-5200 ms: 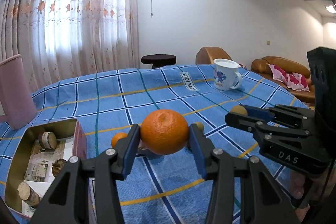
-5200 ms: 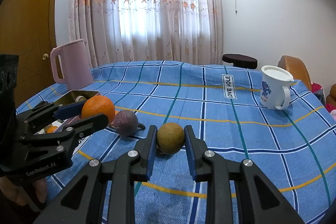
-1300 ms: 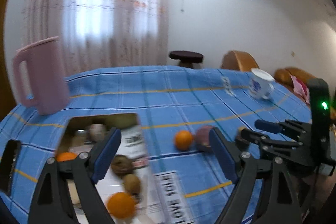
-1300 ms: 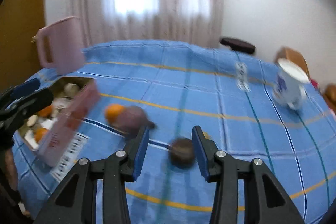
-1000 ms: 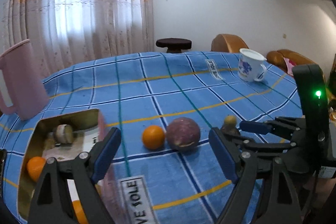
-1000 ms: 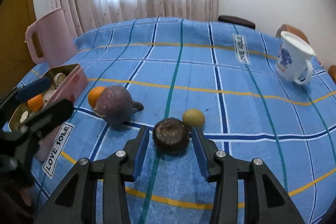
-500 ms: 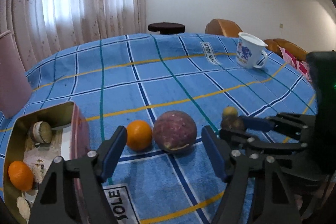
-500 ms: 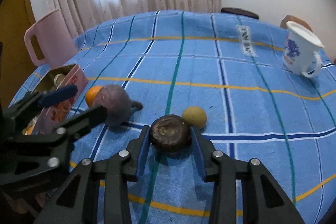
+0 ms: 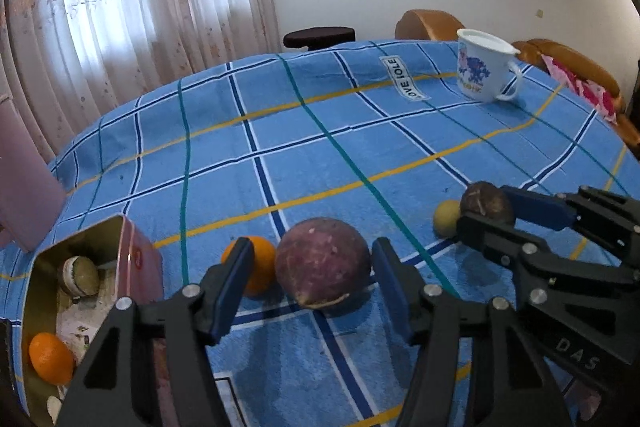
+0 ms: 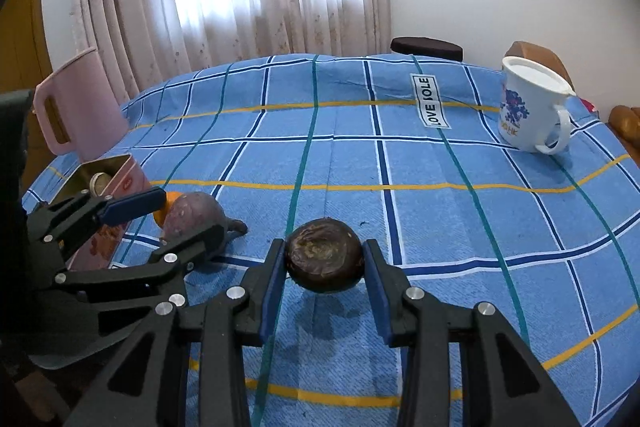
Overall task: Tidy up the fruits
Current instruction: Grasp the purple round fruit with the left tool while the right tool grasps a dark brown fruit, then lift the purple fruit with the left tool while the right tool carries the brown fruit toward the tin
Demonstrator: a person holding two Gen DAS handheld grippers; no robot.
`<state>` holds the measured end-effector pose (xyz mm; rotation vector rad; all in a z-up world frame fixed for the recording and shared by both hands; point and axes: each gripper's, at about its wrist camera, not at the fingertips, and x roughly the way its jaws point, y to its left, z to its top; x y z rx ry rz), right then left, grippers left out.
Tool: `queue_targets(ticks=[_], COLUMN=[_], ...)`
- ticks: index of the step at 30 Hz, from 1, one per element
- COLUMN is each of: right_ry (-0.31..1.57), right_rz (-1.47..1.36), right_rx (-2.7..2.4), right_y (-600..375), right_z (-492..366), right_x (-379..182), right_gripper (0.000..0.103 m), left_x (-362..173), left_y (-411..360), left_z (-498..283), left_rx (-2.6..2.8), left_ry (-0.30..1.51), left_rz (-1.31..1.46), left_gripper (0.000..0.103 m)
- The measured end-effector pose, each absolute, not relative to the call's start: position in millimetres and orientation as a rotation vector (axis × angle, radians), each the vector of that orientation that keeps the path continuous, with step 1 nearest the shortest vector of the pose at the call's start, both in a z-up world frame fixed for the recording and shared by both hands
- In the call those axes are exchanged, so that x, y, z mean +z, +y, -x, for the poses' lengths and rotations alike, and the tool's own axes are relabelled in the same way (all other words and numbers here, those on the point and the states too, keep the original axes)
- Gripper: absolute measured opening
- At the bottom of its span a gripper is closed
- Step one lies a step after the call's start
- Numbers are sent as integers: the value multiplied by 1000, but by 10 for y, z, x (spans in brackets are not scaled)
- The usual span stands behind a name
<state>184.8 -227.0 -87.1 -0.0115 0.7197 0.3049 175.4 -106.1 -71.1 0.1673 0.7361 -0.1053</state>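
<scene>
My left gripper [image 9: 312, 269] is open, its jaws on either side of a large purple round fruit [image 9: 322, 262] that lies on the blue checked tablecloth; I cannot tell if the pads touch it. A small orange [image 9: 252, 269] lies just left of it. My right gripper [image 10: 324, 261] is shut on a dark brown wrinkled fruit [image 10: 324, 255], held just above the cloth; it also shows in the left wrist view [image 9: 486, 203]. A small yellow fruit [image 9: 447, 217] lies beside it. The pink tin box [image 9: 136, 267] at left holds an orange [image 9: 50, 357] and other fruits.
A white mug [image 10: 528, 109] with a blue print stands at the far right of the table. A pink pitcher [image 10: 74, 105] stands behind the tin box. A sofa [image 9: 568, 71] and a dark stool [image 9: 320, 37] stand beyond the table.
My right gripper has closed on the dark brown fruit and lifted it slightly. My left gripper has moved in around the purple fruit and narrowed its jaws.
</scene>
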Motion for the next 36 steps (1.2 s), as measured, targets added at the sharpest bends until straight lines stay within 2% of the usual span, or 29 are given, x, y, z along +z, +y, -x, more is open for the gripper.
queue_targets(ticks=[2, 3, 9, 18, 36], right_ry=[718, 715, 687, 634, 523], right_rz=[9, 12, 21, 3, 9], right_rx=[302, 301, 291, 308, 350], right_y=[-2277, -2271, -2284, -2321, -2327], right_z=[-1853, -1839, -1778, -1708, -1515], right_x=[-870, -867, -832, -771, -667], right_gripper=[40, 40, 40, 40, 40], left_x=[-708, -704, -670, -535, -434], left_y=[-1070, -1065, -991, -853, -820], left_z=[-1748, -1746, -1710, -1469, -1233], left_rx=[-106, -130, -164, -188, -168], left_ry=[734, 735, 722, 606, 488], left_rz=[-173, -163, -102, -13, -5], left_gripper=[60, 51, 51, 51, 51])
